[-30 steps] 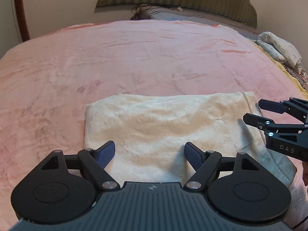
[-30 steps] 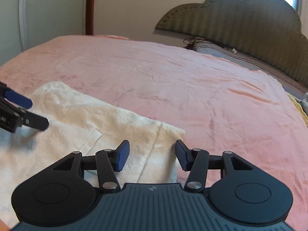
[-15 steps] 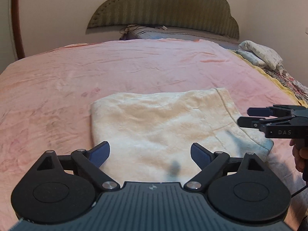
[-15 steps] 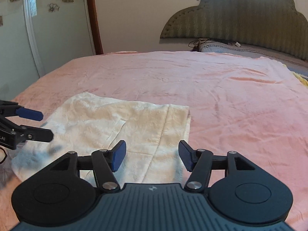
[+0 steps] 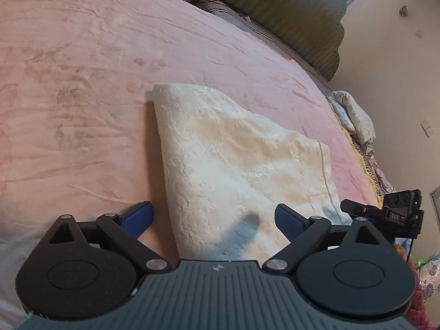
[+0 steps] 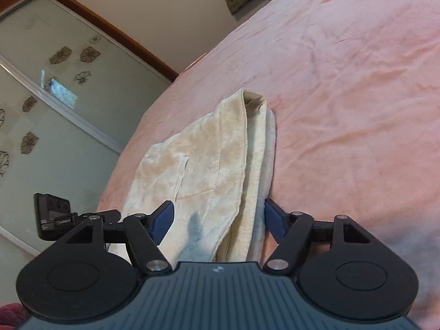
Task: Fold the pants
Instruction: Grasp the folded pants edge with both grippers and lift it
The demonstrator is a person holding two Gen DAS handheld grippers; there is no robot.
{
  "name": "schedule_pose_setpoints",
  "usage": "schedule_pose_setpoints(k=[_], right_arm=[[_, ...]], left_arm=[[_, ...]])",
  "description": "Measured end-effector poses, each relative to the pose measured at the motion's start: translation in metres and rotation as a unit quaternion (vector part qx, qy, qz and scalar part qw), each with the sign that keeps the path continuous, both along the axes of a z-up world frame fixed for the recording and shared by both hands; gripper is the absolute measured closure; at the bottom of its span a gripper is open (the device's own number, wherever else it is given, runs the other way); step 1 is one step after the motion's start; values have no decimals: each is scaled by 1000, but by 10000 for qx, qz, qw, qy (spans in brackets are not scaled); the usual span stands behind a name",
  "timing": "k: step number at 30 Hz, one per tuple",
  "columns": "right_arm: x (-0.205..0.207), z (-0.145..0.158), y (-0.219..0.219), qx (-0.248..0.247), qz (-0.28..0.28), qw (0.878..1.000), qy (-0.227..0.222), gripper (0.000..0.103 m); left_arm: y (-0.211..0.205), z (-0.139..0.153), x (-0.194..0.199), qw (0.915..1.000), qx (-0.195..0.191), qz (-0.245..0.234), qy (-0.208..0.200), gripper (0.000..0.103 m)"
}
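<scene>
The cream pants [image 5: 233,159] lie folded into a flat rectangle on the pink bed cover [image 5: 82,68]. My left gripper [image 5: 213,218] is open, its jaws straddling the left near edge of the pants. The right gripper [image 5: 385,214] shows at the far right, beside the pants' right end. In the right wrist view the pants [image 6: 209,159] show their stacked layered edge. My right gripper [image 6: 218,217] is open, its jaws on either side of that near end. The left gripper [image 6: 71,217] shows at the left.
A padded green headboard [image 5: 288,8] and a pillow stand at the far end of the bed. Crumpled bedding [image 5: 354,118] lies at the right side. A glass wardrobe door [image 6: 41,96] with flower prints is left of the bed.
Both grippers have dropped low and tilted, coming in at the near edge of the folded pants, one at each end. The pants have not moved.
</scene>
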State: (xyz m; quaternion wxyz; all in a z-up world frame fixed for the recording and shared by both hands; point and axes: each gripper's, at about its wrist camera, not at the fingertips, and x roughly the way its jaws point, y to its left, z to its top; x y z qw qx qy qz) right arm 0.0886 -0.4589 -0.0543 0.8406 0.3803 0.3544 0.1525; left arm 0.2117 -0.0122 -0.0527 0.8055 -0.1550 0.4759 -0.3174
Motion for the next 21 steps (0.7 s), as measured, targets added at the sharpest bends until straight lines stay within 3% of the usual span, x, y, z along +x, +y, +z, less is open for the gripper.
schedule_pose_setpoints(k=[3, 6, 8, 9, 10, 11, 13, 18, 21], right_arm=[[11, -7, -8, 490, 348, 9981, -106, 30], [24, -9, -8, 648, 461, 9967, -144, 30], [34, -6, 0, 445, 457, 9979, -102, 32], [37, -4, 7, 238, 421, 9988, -76, 33], [39, -3, 14, 86, 389, 9992, -69, 41], [40, -2, 18, -29, 332, 9994, -41, 57], [38, -2, 26, -181, 238, 9996, -23, 68], [18, 14, 36, -360, 159, 9988, -305, 80], [16, 41, 48, -773, 356, 9948, -568, 81]], left_arm=[[-4, -5, 4, 9990, -366, -143, 211, 7], [-16, -5, 3, 9992, -352, -162, 134, 9], [-22, -3, -1, 9997, -223, -85, 4, 20], [-25, -2, -4, 10000, -43, -13, -76, 33], [-27, 0, -8, 9996, 196, 91, -188, 51], [-28, 1, -11, 9986, 399, 175, -287, 57], [-24, 3, -18, 9978, 418, 291, -413, 72], [-22, 21, -41, 9917, 580, 438, -1057, 92], [-21, 35, -50, 9868, 567, 506, -1427, 94]])
